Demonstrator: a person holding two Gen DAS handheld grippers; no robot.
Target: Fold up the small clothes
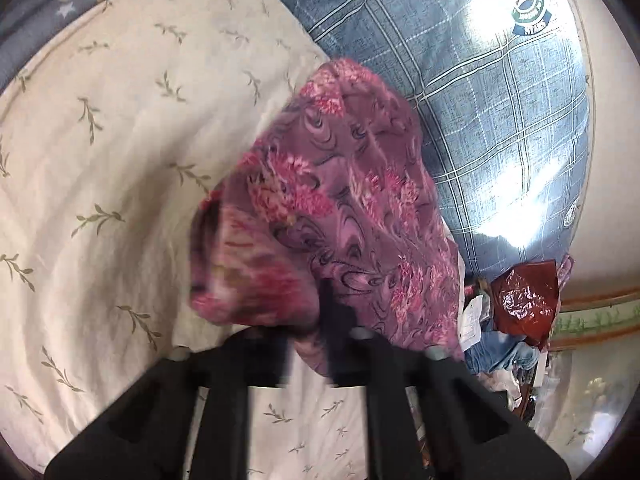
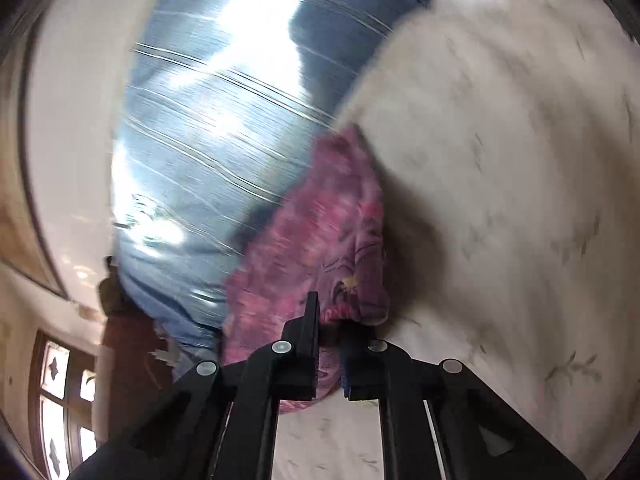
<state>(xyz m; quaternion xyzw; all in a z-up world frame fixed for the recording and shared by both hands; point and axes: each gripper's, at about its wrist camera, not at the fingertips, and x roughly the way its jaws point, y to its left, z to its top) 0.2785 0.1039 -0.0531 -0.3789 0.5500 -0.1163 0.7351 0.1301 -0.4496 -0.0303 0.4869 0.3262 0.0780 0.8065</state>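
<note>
While clenched on it, left gripper and right gripper each pinch one soft pink-purple floral garment, bunched ahead; cream leaf-print bedding lies beneath, blue plaid quilt beyond.

"STARS" on blue checked bedding

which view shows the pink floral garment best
The left wrist view: the pink floral garment is sharp there, its swirl and flower print clear, draped up from the left gripper. The right wrist view shows only a blurred strip of it, running into the right gripper.
</note>
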